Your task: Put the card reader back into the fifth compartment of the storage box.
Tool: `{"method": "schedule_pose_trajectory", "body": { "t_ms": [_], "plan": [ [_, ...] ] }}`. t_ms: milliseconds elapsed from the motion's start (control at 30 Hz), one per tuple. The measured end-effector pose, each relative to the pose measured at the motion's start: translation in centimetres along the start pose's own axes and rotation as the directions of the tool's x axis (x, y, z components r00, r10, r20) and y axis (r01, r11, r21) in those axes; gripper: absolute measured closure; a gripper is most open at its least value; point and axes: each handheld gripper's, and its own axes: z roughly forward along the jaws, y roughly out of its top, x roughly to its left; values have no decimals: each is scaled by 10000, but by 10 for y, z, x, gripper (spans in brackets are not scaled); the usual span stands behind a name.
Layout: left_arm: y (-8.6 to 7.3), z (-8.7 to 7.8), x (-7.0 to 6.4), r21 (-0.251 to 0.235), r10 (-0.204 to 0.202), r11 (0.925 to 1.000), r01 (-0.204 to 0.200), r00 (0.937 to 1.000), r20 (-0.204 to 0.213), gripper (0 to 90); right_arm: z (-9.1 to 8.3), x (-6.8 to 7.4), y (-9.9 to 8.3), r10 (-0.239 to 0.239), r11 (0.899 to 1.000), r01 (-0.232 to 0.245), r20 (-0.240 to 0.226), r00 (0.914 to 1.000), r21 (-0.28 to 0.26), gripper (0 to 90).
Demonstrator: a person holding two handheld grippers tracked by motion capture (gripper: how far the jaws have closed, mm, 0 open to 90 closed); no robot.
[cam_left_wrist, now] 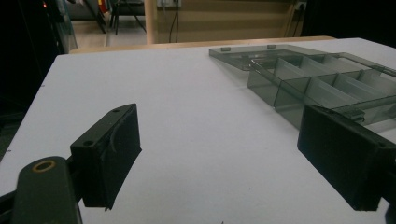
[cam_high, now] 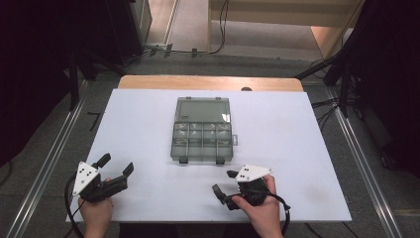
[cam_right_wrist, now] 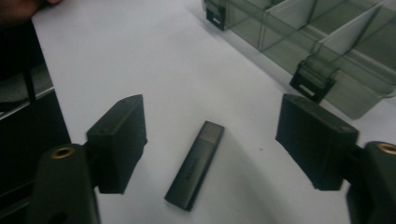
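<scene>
Stick (cam_right_wrist: 195, 164) on the white bench (cam_high: 297, 148), near the open compartment box (cam_high: 202, 130).
Both tools, left (cam_high: 118, 165) and right (cam_high: 224, 181), gape wide, holding nothing. The right gripper view shows the flat dark stick between its jaws (perhaps a USB drive); lying so thin, it could skid away from a shallow pinch.

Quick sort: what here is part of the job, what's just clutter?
Likely in play:
- right claw, open, straddling the dark stick
- left claw, open, holding nothing
- clear compartment box, lid open

Just around:
- cables on the floor
- black rails beside the table
</scene>
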Motion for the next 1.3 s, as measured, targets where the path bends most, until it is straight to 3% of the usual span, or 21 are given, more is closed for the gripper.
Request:
{"method": "schedule_pose_trajectory", "body": {
  "t_ms": [133, 300, 533, 667, 1033, 1167, 1300],
  "plan": [
    [0, 0, 0, 7, -11, 10000, 11, 10000, 2, 135, 3, 4, 0, 98, 9998, -99, 26, 9999, 185, 295],
    [0, 0, 0, 20, -34, 10000, 34, 10000, -13, 136, 9, 9, -4, 508, 9971, -533, 468, 9976, 539, 469],
    [0, 0, 1, 6, -110, 9999, 110, 9999, 18, 136, 12, 15, -11, 473, 9938, -538, 684, 9965, 971, 545],
    [0, 0, 2, 15, -131, 9999, 131, 9999, 5, 136, 15, 15, -15, 528, 9914, -600, 640, 9966, 1163, 638],
    [0, 0, 2, -14, -217, 9998, 217, 9998, 11, 136, 20, 15, -17, 348, 9894, -441, 692, 9970, 1384, 715],
    [0, 0, 2, 11, -191, 9998, 191, 9998, 3, 136, 19, 14, -16, 361, 9905, -466, 825, 9959, 1290, 716],
    [0, -1, 2, 29, -151, 9999, 151, 9999, -11, 136, 14, 13, -13, 382, 9937, -441, 584, 9976, 1030, 716]
  ]
}}
